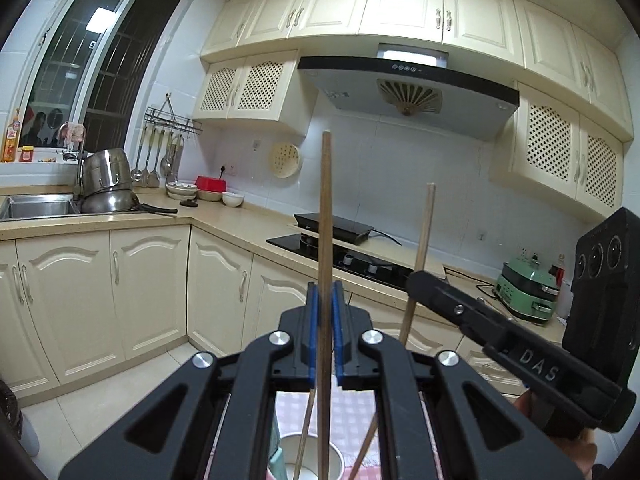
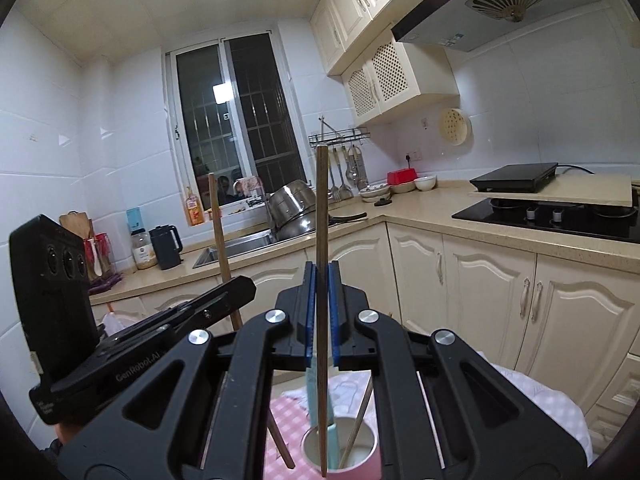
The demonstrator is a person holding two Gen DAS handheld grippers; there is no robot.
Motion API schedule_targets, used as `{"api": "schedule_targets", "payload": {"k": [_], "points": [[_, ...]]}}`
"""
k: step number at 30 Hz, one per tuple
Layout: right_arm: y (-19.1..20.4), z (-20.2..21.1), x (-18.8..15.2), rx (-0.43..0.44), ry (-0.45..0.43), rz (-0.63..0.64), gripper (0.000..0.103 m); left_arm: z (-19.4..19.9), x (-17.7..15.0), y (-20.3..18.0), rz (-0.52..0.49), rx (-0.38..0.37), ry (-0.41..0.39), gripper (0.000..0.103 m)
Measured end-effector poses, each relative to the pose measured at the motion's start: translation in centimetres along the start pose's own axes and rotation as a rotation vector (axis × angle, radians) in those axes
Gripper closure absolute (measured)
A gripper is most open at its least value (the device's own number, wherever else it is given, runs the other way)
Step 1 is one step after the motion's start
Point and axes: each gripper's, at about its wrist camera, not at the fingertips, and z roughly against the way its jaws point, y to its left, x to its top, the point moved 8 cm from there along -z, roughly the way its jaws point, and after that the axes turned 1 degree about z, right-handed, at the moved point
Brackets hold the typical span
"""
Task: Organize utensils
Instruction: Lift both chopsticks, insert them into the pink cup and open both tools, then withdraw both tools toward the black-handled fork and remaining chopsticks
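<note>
My left gripper (image 1: 326, 312) is shut on a wooden chopstick (image 1: 326, 216) held upright; its lower end hangs over a white cup (image 1: 338, 458) on a pink checked cloth. My right gripper (image 2: 321, 300) is shut on another upright wooden chopstick (image 2: 321, 208) whose tip reaches into the pink-sided cup (image 2: 360, 460). The cup also holds a light teal utensil (image 2: 332, 440) and a thin chopstick (image 2: 358, 424). The right gripper (image 1: 416, 284) shows at the right of the left wrist view, the left gripper (image 2: 244, 284) at the left of the right wrist view.
A kitchen counter (image 1: 224, 220) runs along the wall with a sink (image 1: 36, 206), stacked steel pots (image 1: 106, 184), bowls (image 1: 232, 199) and a black hob (image 1: 348, 256). Ladles hang on a wall rack (image 1: 160, 156). Cream cabinets (image 1: 100, 300) stand below.
</note>
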Motion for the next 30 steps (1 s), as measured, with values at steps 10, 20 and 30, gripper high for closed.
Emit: {"api": "schedule_targets", "payload": {"k": [10,20,30], "points": [[-2.6,-3.4,-4.2,-0.049,0.083,-0.028,0.096,-4.5,-4.9,2.2,0.01,0.052,0.07,0.097],[-5.2,-1.0,-6.8,-0.118,0.112,-0.121,0.009,-2.8,-7.1,3.8,0.023,0.092,0.102,0.023],[-6.8,3.2,-7.0,-0.194,0.128,-0.17,0.006,1.4,-7.2,4.3,-0.003,0.192,0.119,0.007]]}}
